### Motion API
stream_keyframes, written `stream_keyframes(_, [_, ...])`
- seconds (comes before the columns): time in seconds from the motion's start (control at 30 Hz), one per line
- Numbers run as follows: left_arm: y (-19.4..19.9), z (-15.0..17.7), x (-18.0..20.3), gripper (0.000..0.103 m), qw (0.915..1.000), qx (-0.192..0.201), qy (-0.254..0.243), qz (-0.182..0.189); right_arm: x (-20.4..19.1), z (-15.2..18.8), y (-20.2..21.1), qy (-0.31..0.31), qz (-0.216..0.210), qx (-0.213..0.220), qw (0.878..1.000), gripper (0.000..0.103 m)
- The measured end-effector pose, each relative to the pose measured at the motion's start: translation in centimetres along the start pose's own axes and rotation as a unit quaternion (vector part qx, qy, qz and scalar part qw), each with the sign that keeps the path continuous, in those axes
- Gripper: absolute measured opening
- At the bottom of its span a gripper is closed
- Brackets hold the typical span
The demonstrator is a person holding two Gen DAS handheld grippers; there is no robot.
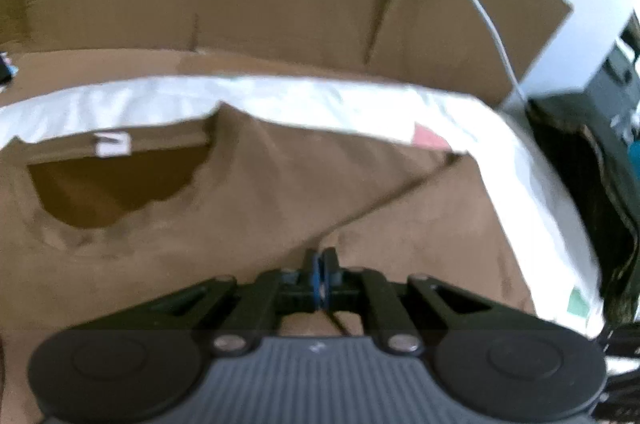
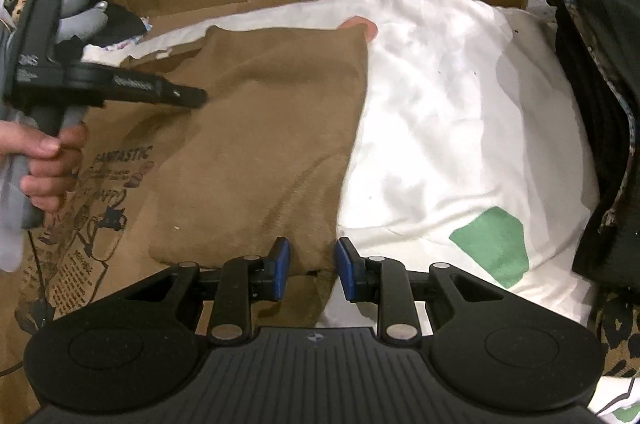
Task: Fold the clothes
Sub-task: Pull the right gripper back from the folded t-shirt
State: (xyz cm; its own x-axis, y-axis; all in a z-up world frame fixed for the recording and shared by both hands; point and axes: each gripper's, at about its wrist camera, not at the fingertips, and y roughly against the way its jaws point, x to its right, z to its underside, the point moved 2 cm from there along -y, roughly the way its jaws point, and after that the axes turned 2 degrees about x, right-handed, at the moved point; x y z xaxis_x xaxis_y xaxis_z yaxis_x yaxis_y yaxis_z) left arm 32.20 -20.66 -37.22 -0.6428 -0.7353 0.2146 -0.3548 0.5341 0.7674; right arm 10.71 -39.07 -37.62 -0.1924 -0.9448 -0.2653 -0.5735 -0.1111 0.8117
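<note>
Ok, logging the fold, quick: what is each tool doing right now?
Left tool: shut; whether it pinches the brown shirt cannot be told.
Right tool: open, brown shirt edge between its pads, not gripped.

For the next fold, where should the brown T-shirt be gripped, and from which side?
Probably the brown T-shirt is best pinched at its folded right edge, approached from the white sheet side. That edge lies straight and exposed on the sheet, so the right gripper jaws can slip around it.

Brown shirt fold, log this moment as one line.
brown shirt: partly folded on white sheet | left tongs: shut, over shirt | right tongs: open, fabric edge between pads
</note>
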Motion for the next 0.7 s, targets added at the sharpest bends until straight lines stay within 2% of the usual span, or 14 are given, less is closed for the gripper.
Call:
stream_keyframes(0.1, [0.6,-0.3,-1.0,0.002,0.9997,0.004,0.023,0.012,0.2,0.0,-0.1,-0.007,-0.001,-0.004,1.000,0.031])
stream_keyframes(0.2, [0.4,-0.1,-0.8,0.007,0.9999,-0.008,0.004,0.010,0.1,-0.5,0.2,-0.012,-0.003,-0.007,1.000,0.031])
stream_keyframes(0.23, [0.3,0.0,-0.7,0.011,0.9999,-0.011,0.001,0.005,0.2,-0.7,0.4,-0.017,-0.006,-0.006,1.000,0.031])
stream_keyframes(0.3, [0.0,0.2,-0.7,0.035,0.9999,-0.013,0.000,0.010,0.3,-1.3,1.0,-0.025,-0.011,0.000,1.000,0.031])
stream_keyframes(0.37, [-0.2,0.4,-0.8,0.046,0.9999,-0.008,0.001,0.015,0.6,-2.3,1.5,-0.028,-0.012,0.012,0.999,0.032])
stream_keyframes(0.53, [-0.6,0.6,-0.9,0.046,0.9996,0.001,-0.013,0.027,2.2,-6.0,1.9,-0.031,0.000,0.043,0.999,0.032])
stream_keyframes(0.7, [-0.6,0.7,-1.6,0.044,0.9991,0.006,0.006,0.042,3.5,-9.9,1.0,-0.028,0.011,0.062,0.998,0.033])
